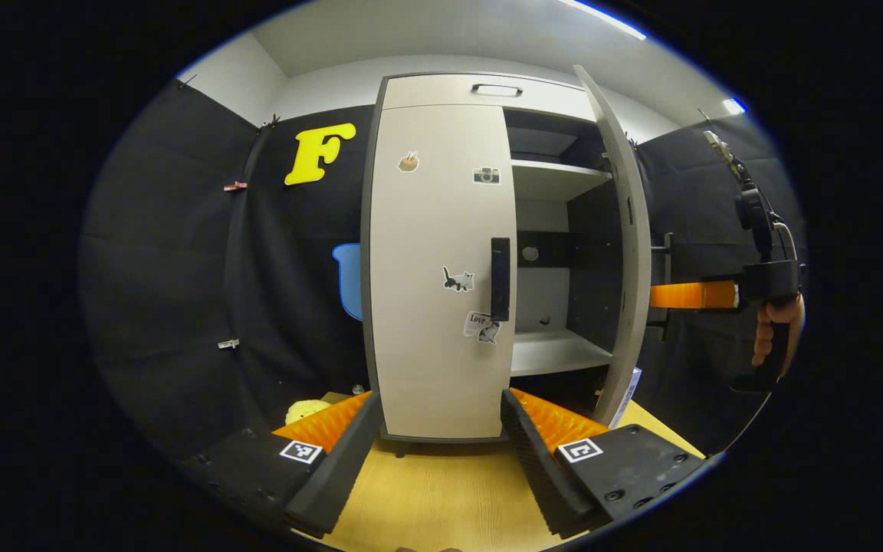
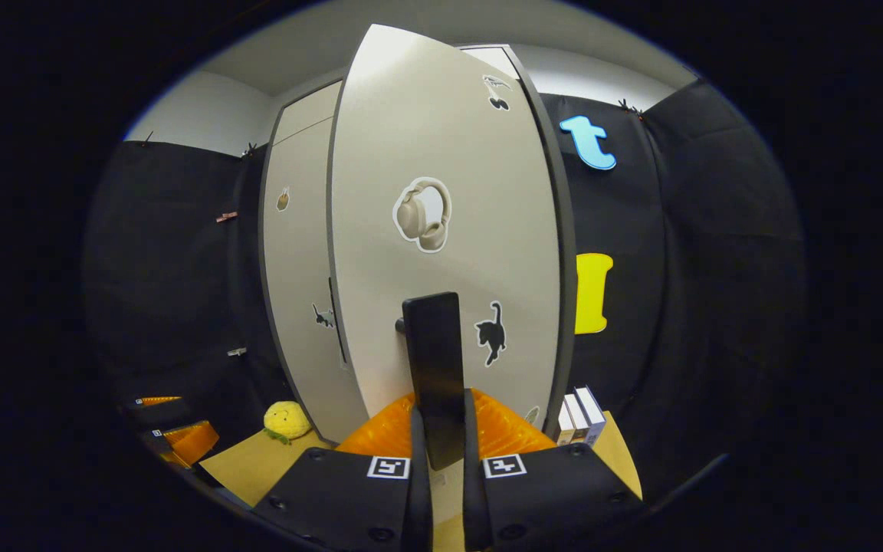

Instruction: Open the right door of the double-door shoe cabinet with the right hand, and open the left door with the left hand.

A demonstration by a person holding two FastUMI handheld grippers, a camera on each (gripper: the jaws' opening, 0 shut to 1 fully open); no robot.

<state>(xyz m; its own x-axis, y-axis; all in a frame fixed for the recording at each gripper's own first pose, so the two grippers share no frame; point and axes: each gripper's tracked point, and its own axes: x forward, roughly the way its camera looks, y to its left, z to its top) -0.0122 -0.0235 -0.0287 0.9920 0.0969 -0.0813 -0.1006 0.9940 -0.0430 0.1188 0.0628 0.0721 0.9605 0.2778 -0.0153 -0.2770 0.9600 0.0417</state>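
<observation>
At nine o'clock the left tongs (image 1: 434, 452) hang released before the closed left door (image 1: 441, 268), its handle (image 1: 500, 279) unreached. Toward three, right tongs (image 2: 441, 437) clench the right door's handle (image 2: 434, 368), swinging it wide; left handle likely next.

Black cloth walls (image 1: 173, 253), white ceiling (image 1: 441, 34) with strip light (image 1: 602, 17) — wooden tabletop (image 1: 441, 491).
</observation>
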